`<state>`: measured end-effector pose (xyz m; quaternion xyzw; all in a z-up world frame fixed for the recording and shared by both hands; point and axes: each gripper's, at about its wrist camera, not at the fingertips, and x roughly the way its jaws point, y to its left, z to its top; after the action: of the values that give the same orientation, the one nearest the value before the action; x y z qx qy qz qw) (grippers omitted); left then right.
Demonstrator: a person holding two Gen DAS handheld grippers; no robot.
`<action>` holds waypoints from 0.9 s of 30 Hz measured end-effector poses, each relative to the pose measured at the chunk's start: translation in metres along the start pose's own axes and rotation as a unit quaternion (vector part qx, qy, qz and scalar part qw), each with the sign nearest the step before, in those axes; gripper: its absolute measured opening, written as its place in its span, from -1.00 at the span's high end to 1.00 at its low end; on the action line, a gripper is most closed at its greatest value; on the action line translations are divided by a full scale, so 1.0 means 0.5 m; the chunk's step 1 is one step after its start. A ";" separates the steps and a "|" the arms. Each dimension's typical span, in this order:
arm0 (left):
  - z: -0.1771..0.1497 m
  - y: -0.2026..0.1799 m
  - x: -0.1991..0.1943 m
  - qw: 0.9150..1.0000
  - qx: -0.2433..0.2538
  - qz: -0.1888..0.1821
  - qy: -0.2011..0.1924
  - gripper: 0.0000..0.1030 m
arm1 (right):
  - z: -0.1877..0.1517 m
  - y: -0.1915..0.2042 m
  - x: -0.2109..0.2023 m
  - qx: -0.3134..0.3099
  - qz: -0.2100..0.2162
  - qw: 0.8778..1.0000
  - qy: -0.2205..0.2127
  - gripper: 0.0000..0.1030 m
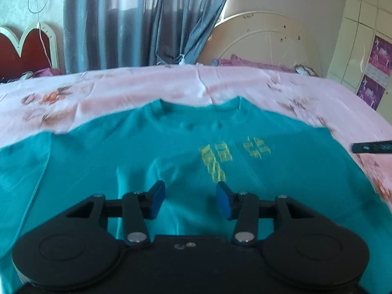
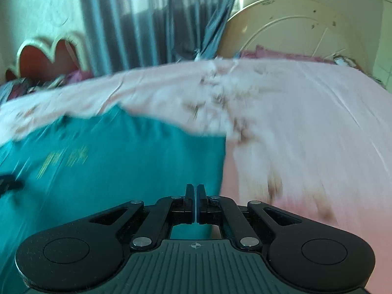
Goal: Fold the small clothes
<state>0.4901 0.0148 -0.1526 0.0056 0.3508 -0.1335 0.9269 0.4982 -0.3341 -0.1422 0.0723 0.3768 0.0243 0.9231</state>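
Observation:
A teal T-shirt (image 1: 171, 147) with yellow lettering lies spread flat, front up, on a pink floral bedsheet (image 1: 122, 90). My left gripper (image 1: 189, 196) is open and empty, low over the shirt's lower middle. My right gripper (image 2: 195, 196) has its pads pressed together over the shirt's right edge (image 2: 147, 159); no cloth shows between them. The right gripper's tip shows at the right edge of the left wrist view (image 1: 372, 146). The right view is motion-blurred.
The bed's pink sheet (image 2: 306, 122) extends to the right of the shirt. Grey curtains (image 1: 137, 24), a red headboard (image 1: 24, 49) and a round cream board (image 1: 264, 39) stand behind the bed. Purple cloth (image 1: 245, 61) lies at the far edge.

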 end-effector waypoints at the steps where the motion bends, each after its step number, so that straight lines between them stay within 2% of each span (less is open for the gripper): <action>1: 0.009 0.002 0.019 1.000 0.000 0.003 0.004 0.07 | 0.015 -0.003 0.033 0.009 0.003 1.000 0.003 1.00; 3: 0.021 0.010 0.059 0.999 -0.004 0.012 0.031 -0.07 | 0.034 -0.019 0.084 0.015 -0.004 1.000 0.015 1.00; 4: 0.023 0.012 0.070 0.999 0.002 0.026 0.034 -0.08 | 0.040 -0.032 0.108 0.017 -0.031 0.999 0.029 1.00; 5: 0.026 0.012 0.071 0.999 0.007 0.036 0.035 -0.06 | 0.045 -0.048 0.113 0.030 -0.029 0.999 0.028 1.00; 6: 0.032 0.008 0.065 0.998 0.009 0.039 0.041 -0.03 | 0.052 -0.058 0.105 0.044 -0.026 0.998 0.035 1.00; 8: 0.032 -0.004 0.038 0.998 0.012 0.043 0.033 -0.04 | 0.055 -0.043 0.052 0.035 -0.014 0.999 0.014 1.00; 10: 0.019 -0.016 0.004 0.999 0.007 0.038 0.024 -0.05 | 0.038 -0.013 -0.006 0.011 -0.001 1.000 0.001 1.00; 12: -0.002 -0.027 -0.023 0.999 -0.006 0.050 0.022 -0.06 | 0.005 0.017 -0.040 -0.006 0.010 1.000 0.009 1.00; 14: -0.021 -0.031 -0.031 0.998 -0.019 0.050 0.033 -0.06 | -0.033 0.039 -0.051 -0.021 0.010 0.999 0.026 1.00; 17: -0.045 -0.045 -0.019 0.996 -0.008 0.060 0.059 -0.10 | -0.090 0.047 -0.036 -0.021 0.002 0.998 0.064 1.00; 19: -0.040 -0.046 -0.027 0.996 -0.004 0.066 0.061 -0.10 | -0.089 0.062 -0.038 -0.031 -0.007 0.998 0.060 1.00; 21: -0.031 -0.032 -0.060 0.997 -0.017 0.068 0.040 -0.15 | -0.081 0.070 -0.055 -0.030 -0.007 0.999 0.042 1.00; 23: -0.032 -0.006 -0.093 0.996 -0.030 0.078 0.018 -0.31 | -0.070 0.076 -0.075 -0.003 0.008 0.999 0.031 0.95; 25: -0.040 0.046 -0.124 0.994 -0.052 0.099 0.010 -0.31 | -0.063 0.091 -0.091 0.007 0.009 1.000 0.022 -0.04; 26: -0.047 0.079 -0.140 0.992 -0.069 0.110 0.006 -0.30 | -0.063 0.104 -0.106 0.002 0.004 1.000 0.003 -0.76; 27: -0.055 0.122 -0.158 0.988 -0.093 0.124 0.004 -0.29 | -0.064 0.119 -0.123 -0.006 0.013 1.000 -0.016 -0.77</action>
<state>0.4306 0.0961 -0.1270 -0.0370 0.3616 0.0154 0.9315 0.4324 -0.2776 -0.1134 0.0720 0.3605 0.0369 0.9292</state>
